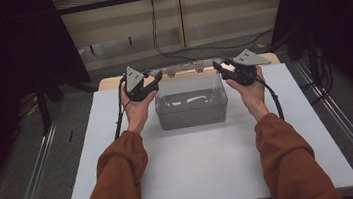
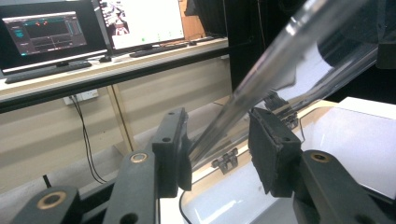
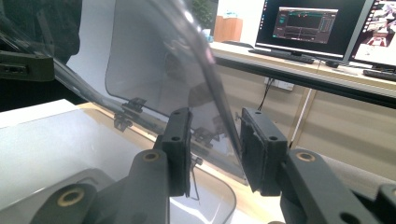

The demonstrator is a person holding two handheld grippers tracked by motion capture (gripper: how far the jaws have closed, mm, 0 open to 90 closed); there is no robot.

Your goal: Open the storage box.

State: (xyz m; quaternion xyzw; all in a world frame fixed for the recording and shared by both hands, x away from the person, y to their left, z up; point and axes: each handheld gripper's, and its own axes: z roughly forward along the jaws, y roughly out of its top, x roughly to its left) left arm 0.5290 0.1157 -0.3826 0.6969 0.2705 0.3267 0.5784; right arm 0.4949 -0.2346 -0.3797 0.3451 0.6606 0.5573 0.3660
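1. The left hand-held gripper (image 1: 158, 76) has its jaws set narrowly around the left edge of the clear lid (image 2: 299, 51), not clearly pressing.
2. The clear box (image 1: 191, 109) sits mid-counter (image 1: 202, 162), lid raised.
3. The right hand-held gripper (image 1: 217, 66) straddles the lid's right edge likewise.

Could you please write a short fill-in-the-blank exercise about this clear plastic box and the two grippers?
1. The clear plastic box stands on a ____ table top.
2. Its transparent hinged lid is raised, so the box is ____.
3. The lid's edge lies ____ the jaws of the left gripper and of the right gripper.

Missing words: white; open; between
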